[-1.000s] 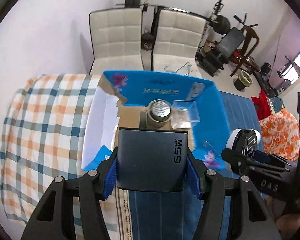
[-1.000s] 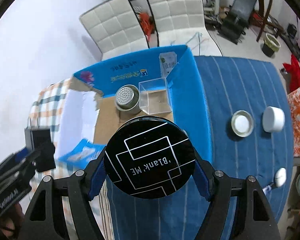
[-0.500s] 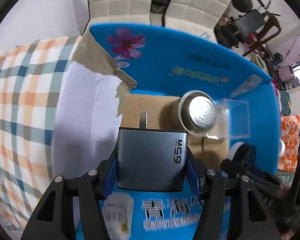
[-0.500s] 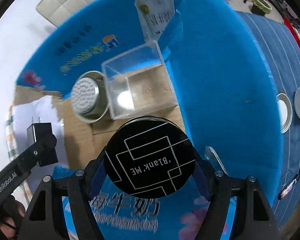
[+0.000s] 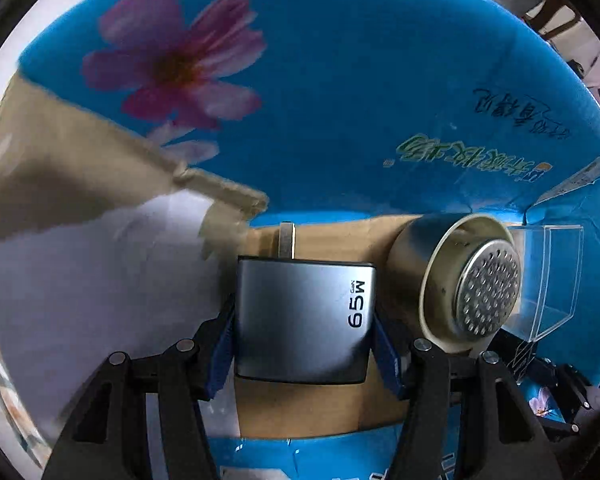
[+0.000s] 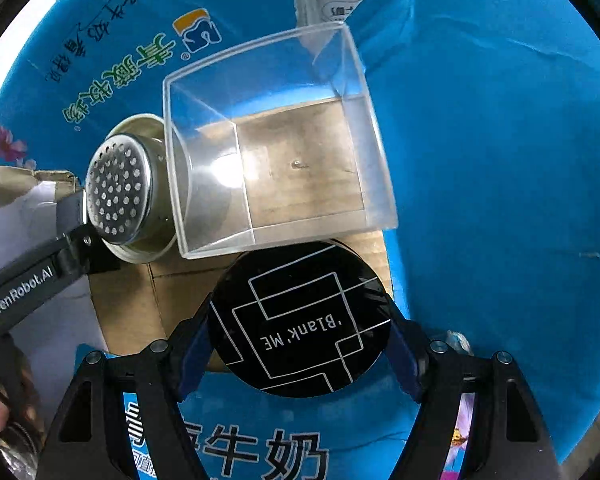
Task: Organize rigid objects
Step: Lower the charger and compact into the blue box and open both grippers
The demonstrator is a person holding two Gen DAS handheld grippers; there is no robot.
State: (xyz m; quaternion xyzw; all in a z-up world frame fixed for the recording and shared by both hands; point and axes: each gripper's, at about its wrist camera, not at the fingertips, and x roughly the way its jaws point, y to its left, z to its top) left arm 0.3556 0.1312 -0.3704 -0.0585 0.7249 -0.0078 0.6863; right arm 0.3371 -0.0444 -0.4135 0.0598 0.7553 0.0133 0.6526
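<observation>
My left gripper (image 5: 304,336) is shut on a grey 65W charger (image 5: 304,320), held low inside the blue cardboard box (image 5: 340,80), prongs forward, just left of a metal strainer cup (image 5: 460,284). My right gripper (image 6: 300,344) is shut on a round black "Blank ME" tin (image 6: 300,316), held over the box floor just in front of a clear plastic box (image 6: 276,148). The strainer cup (image 6: 128,184) stands left of the clear box. The left gripper's arm (image 6: 32,284) shows at the left of the right wrist view.
The box has a brown cardboard floor (image 6: 128,312) and high blue walls (image 6: 480,160) on the far side and right. A torn flap with white lining (image 5: 80,260) lies at the left. The clear box (image 5: 548,276) stands right of the cup.
Both grippers have moved forward and down into the blue box with their objects. The charger now sits beside the strainer cup; the tin is close to the clear box.
</observation>
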